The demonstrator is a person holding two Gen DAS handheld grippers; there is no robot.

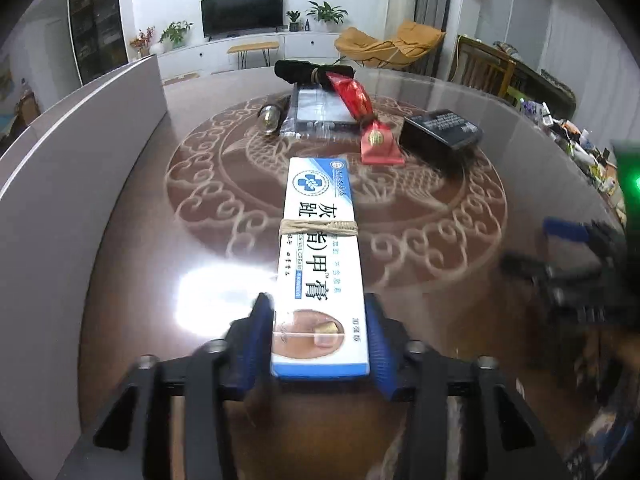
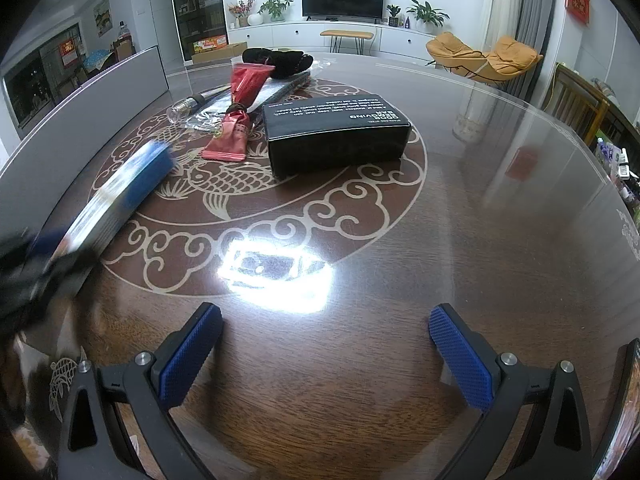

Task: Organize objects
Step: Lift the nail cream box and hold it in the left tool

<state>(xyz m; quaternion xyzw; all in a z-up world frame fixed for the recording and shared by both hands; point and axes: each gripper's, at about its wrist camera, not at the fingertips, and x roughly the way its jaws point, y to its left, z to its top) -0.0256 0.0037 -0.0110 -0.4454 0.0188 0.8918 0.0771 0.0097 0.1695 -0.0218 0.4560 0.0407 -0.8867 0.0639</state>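
My left gripper (image 1: 320, 316) is shut on the near end of a long white and blue nail cream box (image 1: 320, 256) bound with a rubber band, held above the table. The box also shows blurred at the left of the right wrist view (image 2: 128, 184). My right gripper (image 2: 326, 320) is open and empty, low over the round dark table (image 2: 480, 240). It shows blurred at the right edge of the left wrist view (image 1: 580, 264). A black box (image 2: 336, 132) and a red packet (image 2: 236, 132) lie ahead of it.
Further back lie a second red packet (image 1: 352, 92), a clear plastic sleeve (image 1: 320, 112), a small glass bottle (image 1: 272, 114) and a black pouch (image 1: 308, 70). A grey panel (image 1: 80, 168) stands along the table's left side. Clutter sits at the right (image 1: 576, 136).
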